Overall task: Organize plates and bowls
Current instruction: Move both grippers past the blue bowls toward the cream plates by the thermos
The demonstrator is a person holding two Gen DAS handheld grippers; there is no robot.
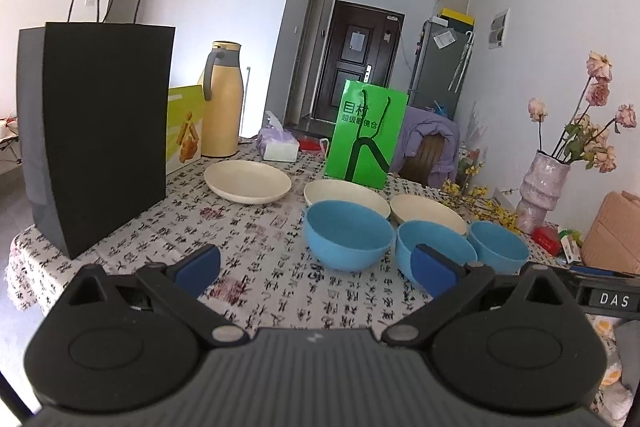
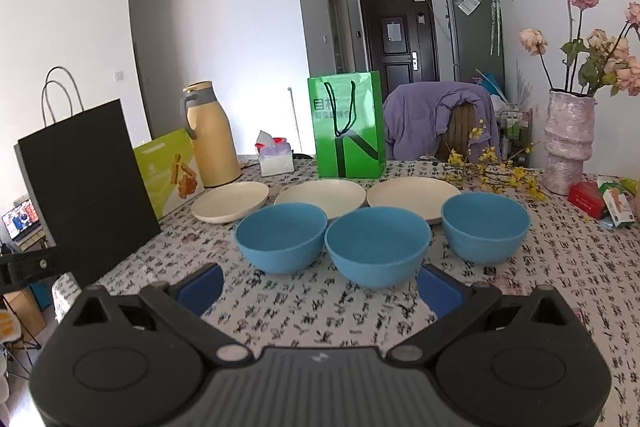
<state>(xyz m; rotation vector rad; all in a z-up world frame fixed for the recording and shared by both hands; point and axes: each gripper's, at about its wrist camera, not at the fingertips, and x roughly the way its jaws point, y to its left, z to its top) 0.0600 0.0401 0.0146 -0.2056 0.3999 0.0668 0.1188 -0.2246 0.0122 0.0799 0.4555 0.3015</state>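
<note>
Both grippers, left gripper (image 1: 316, 269) and right gripper (image 2: 320, 285), are hovering with fingers apart, holding nothing, facing unstacked bowls (image 2: 376, 247) and plates (image 2: 320, 197), ready for stacking.

Left tool (image 1: 316, 267) and right tool (image 2: 320, 287) both level, jaws spread wide, nothing between them.

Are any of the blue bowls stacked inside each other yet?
No, the three blue bowls stand separately side by side on the tablecloth.
</note>
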